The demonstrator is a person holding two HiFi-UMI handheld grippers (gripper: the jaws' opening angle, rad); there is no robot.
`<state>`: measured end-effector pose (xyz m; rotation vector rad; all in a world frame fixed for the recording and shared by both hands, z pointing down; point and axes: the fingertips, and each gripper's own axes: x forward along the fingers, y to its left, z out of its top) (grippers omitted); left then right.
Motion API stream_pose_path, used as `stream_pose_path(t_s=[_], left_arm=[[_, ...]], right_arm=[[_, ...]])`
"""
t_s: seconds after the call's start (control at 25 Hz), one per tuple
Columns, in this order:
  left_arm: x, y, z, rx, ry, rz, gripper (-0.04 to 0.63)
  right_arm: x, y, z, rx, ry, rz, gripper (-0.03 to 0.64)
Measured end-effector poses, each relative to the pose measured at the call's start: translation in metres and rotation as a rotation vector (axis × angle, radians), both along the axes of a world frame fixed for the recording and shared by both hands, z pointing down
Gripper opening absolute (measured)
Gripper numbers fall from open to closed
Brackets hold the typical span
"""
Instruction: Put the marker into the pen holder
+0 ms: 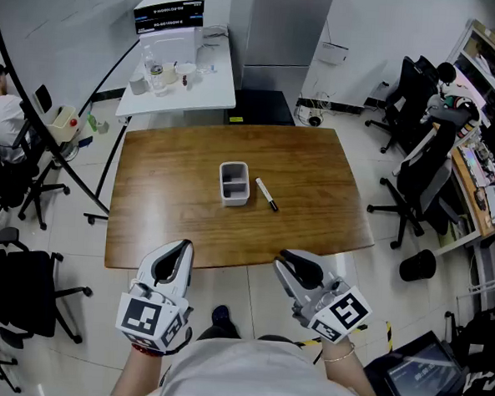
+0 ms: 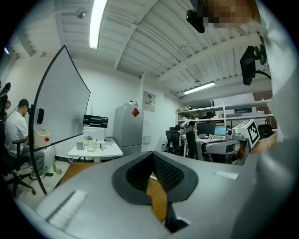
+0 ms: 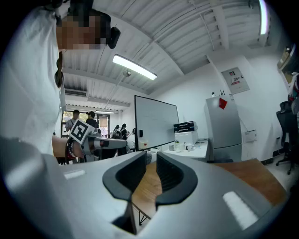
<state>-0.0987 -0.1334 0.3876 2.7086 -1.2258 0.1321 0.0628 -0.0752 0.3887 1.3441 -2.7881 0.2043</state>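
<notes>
Brown wooden table (image 1: 316, 172), rounded corners. Grey left gripper (image 1: 180, 247) and grey right gripper (image 1: 290, 258) hang over its near edge, both empty; left jaws meet at the tips, right jaws narrowly apart. Grey rectangular pen holder (image 1: 234, 198) mid-table. White black-capped marker (image 1: 267, 194) lies just right of it.

Behind the wooden table (image 1: 316, 176) a white side table (image 1: 214, 86) carries a box (image 1: 168, 12) and what look like bottles (image 1: 155, 72), black office chairs (image 1: 420, 183) and a round black bin (image 1: 417, 264) stand at right, and a person (image 1: 2, 115) sits far left.
</notes>
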Motion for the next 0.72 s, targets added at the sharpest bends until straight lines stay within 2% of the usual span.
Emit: stream_pose_path(t_s=[0.16,0.32,0.48,0.64,0.72], left_arm=[[-0.009,-0.037,0.014,-0.026,-0.030,0.016,0.003],[-0.012,-0.057,0.012,-0.022,-0.013,-0.011,0.003],[-0.018,-0.078,0.017,-0.036,-0.005,-0.068,0.003],[-0.022,-0.091,0.015,-0.008,0.007,-0.104,0.003],[-0.024,-0.101,0.021,-0.026,0.034,-0.137,0.003]], right_arm=[[-0.013,-0.036,0.017,-0.020,-0.013,0.015,0.049],[0.006,-0.065,0.032,-0.064,0.018,0.035,0.048],[0.036,-0.102,0.071,-0.078,0.162,0.106,0.052],[0.049,-0.143,0.138,-0.206,0.276,0.104,0.083],[0.054,-0.159,0.165,-0.298,0.299,0.090,0.127]])
